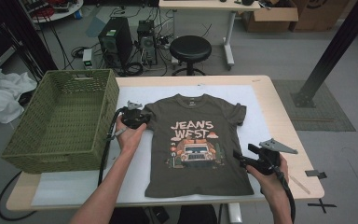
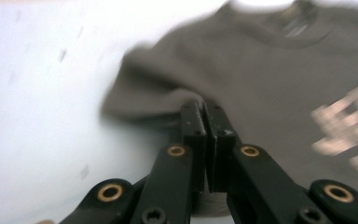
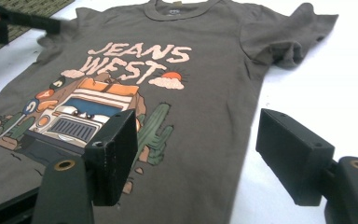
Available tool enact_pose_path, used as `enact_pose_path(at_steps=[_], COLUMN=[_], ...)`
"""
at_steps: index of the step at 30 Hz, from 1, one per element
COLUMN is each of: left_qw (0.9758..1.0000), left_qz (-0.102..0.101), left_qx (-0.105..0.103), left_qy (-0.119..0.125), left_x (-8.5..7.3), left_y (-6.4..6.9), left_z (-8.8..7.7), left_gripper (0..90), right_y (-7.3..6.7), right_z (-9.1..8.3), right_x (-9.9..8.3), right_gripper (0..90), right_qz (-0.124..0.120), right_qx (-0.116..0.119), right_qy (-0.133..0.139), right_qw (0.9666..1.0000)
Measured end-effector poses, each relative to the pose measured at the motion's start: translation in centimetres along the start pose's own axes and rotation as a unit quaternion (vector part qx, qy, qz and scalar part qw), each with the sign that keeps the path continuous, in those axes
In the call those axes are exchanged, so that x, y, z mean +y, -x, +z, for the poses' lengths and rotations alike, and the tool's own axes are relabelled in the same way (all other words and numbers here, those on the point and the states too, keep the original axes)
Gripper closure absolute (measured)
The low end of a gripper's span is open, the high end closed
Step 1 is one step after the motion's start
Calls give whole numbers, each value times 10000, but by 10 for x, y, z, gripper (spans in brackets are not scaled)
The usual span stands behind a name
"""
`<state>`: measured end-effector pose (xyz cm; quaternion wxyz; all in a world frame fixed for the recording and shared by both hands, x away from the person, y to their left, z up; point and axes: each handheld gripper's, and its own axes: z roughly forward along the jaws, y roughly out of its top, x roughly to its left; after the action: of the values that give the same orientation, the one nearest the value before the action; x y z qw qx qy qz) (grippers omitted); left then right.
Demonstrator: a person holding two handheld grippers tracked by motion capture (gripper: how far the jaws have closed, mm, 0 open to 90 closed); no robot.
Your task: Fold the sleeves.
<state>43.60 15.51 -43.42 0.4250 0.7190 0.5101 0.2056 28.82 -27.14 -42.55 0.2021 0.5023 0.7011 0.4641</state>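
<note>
Jaws first: on our left gripper (image 2: 204, 109) they are pressed together at the shirt's (image 1: 196, 140) left sleeve (image 2: 140, 100), and a sliver of cloth seems pinched between the pads, though the left gripper view is too blurred for us to be sure. On our right gripper (image 3: 196, 154) the jaws stand spread wide, one over the printed front, the other over the white mat (image 1: 74, 186); they hold nothing.

We see the shirt lying face up and flat on the mat, in the middle of the surface (image 1: 279, 116), collar away from us, hem toward us. Its right sleeve (image 3: 293, 39) is a little rumpled at the end. A green basket (image 1: 60, 116) stands at the left edge of the surface, just beside our left hand (image 1: 128, 135).

We judge that the work is folding, and that it is at its very start. What looks done: the shirt is spread out and the left sleeve is taken hold of. What is left, as far as we can tell: no fold has been made yet, the right gripper has yet to grip near the hem on its side, both sides still need turning in, and the folded shirt likely belongs in the basket afterwards.
</note>
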Motion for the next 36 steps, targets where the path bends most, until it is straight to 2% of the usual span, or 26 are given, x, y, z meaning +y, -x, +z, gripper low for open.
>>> enact_pose_path(at_steps=[2, 4, 5, 6, 7, 8, 10, 12, 13, 14, 15, 16, 17, 18, 19, 20, 24, 25, 26, 28, 29, 31, 33, 34, 35, 36], left_qw=[9992, 9960, 9921, 9896, 9848, 9807, 9745, 9728, 9715, 9711, 9734, 9796, 9840, 9882, 9944, 9955, 9958, 9967, 9967, 9954, 9946, 9922, 9902, 9882, 9850, 9819], left_qz=[200, 614, 892, 1083, 1313, 1413, 1487, 1276, 1056, 968, 924, 670, 472, 367, 290, 265, 86, -109, -292, -585, -658, -726, -786, -893, -1047, -1110], left_qx=[-268, -562, -814, -910, -1127, -1350, -1652, -1907, -2100, -2172, -2094, -1885, -1700, -1468, -1011, -910, -915, -802, -759, -761, -807, -979, -1076, -1165, -1317, -1514], left_qy=[239, 332, 332, 268, 127, -23, -294, -309, -288, -206, -64, 179, 243, 225, 86, 38, 39, 34, 32, 39, -13, -264, -410, -446, -394, -264], left_x=[5, 10, 13, 14, 14, 13, 9, 8, 9, 11, 12, 14, 15, 15, 16, 15, 14, 15, 16, 17, 17, 17, 16, 16, 18, 20], left_y=[12, 27, 37, 42, 51, 57, 64, 63, 60, 56, 52, 45, 38, 33, 26, 23, 19, 16, 13, 8, 7, 8, 9, 9, 11, 14], left_z=[-2, -1, 3, 6, 13, 19, 27, 26, 23, 18, 13, 5, 1, -1, -2, -1, 10, 15, 19, 29, 34, 43, 47, 47, 46, 46], left_gripper=[883, 882, 880, 874, 855, 811, 724, 689, 675, 658, 650, 651, 653, 652, 652, 651, 654, 653, 652, 639, 623, 619, 691, 789, 858, 876], right_y=[2, 3, 3, 3, 3, 2, 1, 1, 1, 2, 4, 5, 6, 7, 8, 8, 5, 5, 5, 4, 4, 6, 9, 10, 10, 11], right_z=[-2, -2, -2, -1, 0, 1, 2, 3, 2, 2, 1, 1, 0, 0, 0, 0, 1, 1, 1, 0, -1, -5, -8, -9, -10, -11], right_x=[-1, -3, -3, -4, -5, -6, -7, -9, -9, -9, -9, -9, -9, -8, -8, -8, -9, -9, -10, -10, -10, -9, -7, -7, -7, -6], right_gripper=[299, 299, 299, 299, 299, 299, 299, 299, 299, 299, 298, 298, 299, 299, 298, 298, 299, 298, 298, 299, 299, 299, 299, 299, 299, 300], right_qz=[19, 35, 32, 41, 40, 39, 47, 54, 64, 60, 77, 72, 88, 102, 109, 120, 124, 118, 124, 114, 113, 107, 127, 131, 130, 133], right_qx=[-27, -38, -40, -31, -27, -17, -5, 8, 2, -4, -11, -25, -38, -47, -52, -57, -30, -28, -24, -17, -18, -41, -89, -103, -122, -127], right_qy=[-12, -15, -20, -35, -43, -59, -86, -104, -113, -116, -121, -119, -101, -81, -80, -73, -54, -63, -79, -91, -91, -84, -65, -57, -50, -39], right_qw=[10000, 10000, 10000, 10000, 10000, 10000, 10000, 9999, 9999, 9999, 9999, 9999, 9999, 9999, 9999, 9999, 9999, 9999, 9999, 9999, 9999, 9999, 9999, 9998, 9998, 9998])
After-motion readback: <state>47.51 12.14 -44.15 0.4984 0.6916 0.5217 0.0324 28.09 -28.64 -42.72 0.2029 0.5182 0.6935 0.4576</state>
